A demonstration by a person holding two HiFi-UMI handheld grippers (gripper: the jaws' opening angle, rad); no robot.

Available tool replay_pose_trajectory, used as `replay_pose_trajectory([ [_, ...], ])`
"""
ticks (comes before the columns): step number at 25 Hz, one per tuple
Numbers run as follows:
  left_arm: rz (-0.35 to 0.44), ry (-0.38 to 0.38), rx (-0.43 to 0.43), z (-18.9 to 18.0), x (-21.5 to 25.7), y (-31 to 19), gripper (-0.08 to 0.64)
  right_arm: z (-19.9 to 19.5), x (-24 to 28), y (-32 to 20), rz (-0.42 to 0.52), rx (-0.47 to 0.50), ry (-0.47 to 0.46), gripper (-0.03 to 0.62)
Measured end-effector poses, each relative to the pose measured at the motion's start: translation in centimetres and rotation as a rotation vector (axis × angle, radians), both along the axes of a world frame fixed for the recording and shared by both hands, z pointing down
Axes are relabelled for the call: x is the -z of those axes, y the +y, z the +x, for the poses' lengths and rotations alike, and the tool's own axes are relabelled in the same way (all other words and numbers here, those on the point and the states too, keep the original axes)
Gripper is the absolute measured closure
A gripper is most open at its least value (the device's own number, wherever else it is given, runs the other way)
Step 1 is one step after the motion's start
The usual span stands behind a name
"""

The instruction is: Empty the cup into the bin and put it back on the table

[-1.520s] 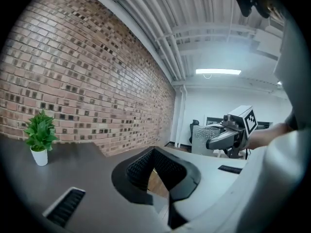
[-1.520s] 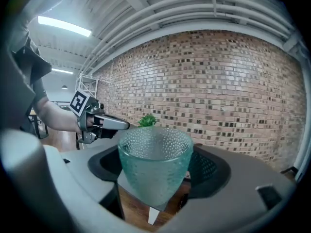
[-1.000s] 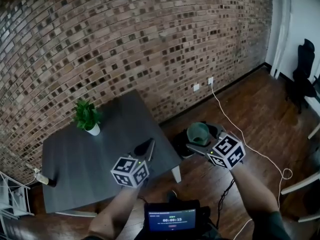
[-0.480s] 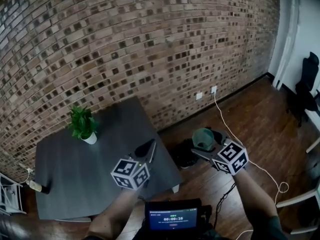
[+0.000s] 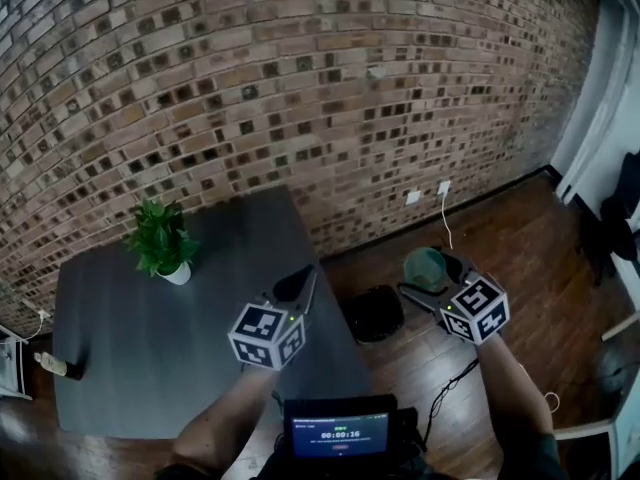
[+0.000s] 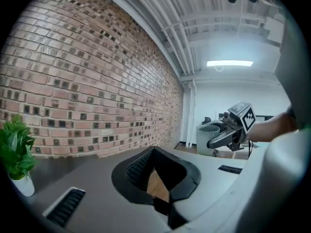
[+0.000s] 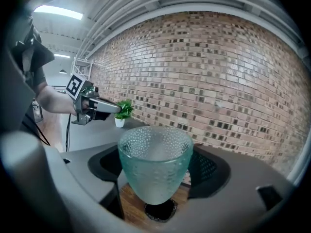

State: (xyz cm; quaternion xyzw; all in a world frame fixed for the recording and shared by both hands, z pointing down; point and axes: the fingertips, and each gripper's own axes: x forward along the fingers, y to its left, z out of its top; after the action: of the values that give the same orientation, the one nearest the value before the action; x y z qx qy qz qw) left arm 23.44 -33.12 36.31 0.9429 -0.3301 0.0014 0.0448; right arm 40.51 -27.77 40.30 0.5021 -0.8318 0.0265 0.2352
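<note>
While the right gripper point(image 5: 431, 274) was clamped on its lower body, the green dimpled cup point(image 5: 423, 264) hung above the floor just right of the black bin point(image 5: 372, 315), apparently kept level for carrying. Its long axis stood near vertical, mouth up, foot down. The left gripper point(image 5: 297, 286), jaws pressed together on nothing, hovered over the table point(image 5: 130, 328) edge, seemingly idle.

Your right gripper point(image 7: 155, 171) has both jaws clamped on the pale green dimpled glass cup point(image 7: 154, 159), which is upright. Left of the cup, your left gripper point(image 7: 114, 108) sits just beside a small green potted plant point(image 7: 125, 110) on the grey table point(image 7: 92, 130). A red brick wall point(image 7: 218, 72) is behind the cup.
</note>
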Motion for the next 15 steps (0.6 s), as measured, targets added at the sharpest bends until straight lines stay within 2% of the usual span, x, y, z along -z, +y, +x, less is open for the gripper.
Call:
replay_pose_trajectory([
  [4, -0.035, -0.006, 0.030, -0.2, -1.0, -1.8, 0.558, 1.2, -0.7, -2.5, -0.028, 0.000, 0.001, 0.201],
  [10, -0.057, -0.014, 0.112, -0.4, -1.1, -4.4, 0.558, 3.0, -1.3, -5.6, -0.041, 0.024, -0.044, 0.201],
  [15, -0.042, -0.019, 0.206, -0.8, -0.3, -6.1, 0.558, 4.9, -1.0, -8.1, -0.023, 0.065, -0.053, 0.201],
])
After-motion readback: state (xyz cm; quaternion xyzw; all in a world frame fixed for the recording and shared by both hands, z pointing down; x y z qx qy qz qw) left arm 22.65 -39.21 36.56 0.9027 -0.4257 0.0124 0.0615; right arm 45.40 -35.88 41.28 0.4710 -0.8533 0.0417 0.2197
